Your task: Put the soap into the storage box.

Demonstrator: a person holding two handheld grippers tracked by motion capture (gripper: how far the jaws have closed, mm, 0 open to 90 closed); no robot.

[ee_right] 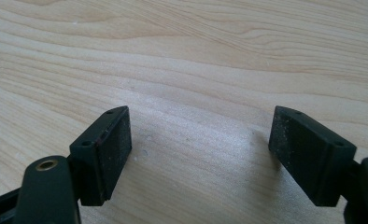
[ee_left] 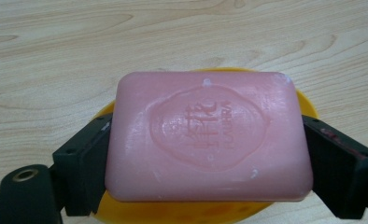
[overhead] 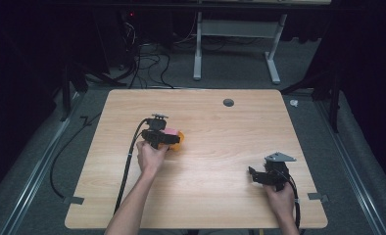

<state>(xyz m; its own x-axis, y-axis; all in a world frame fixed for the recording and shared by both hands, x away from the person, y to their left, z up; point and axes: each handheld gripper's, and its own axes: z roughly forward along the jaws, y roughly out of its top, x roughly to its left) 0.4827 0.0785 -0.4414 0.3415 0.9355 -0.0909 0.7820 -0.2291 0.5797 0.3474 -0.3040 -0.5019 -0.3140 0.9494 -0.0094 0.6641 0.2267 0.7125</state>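
Note:
A pink bar of soap (ee_left: 209,135) with an embossed stamp lies flat between the two black jaws of my left gripper (ee_left: 205,154), whose pads press on its short sides. Under the soap is a yellow dish (ee_left: 308,100), its rim showing around the bar. In the high view the left gripper (overhead: 165,138) sits left of the table's middle, with the pink soap (overhead: 172,131) and yellow dish (overhead: 180,140) at its tip. My right gripper (overhead: 253,174) rests low near the right front of the table, jaws wide apart over bare wood (ee_right: 201,140).
The wooden table (overhead: 220,132) has a round grey cable hole (overhead: 228,102) near its far edge. Black cables trail off the left side and across the floor behind. A white desk frame (overhead: 235,44) stands beyond the table.

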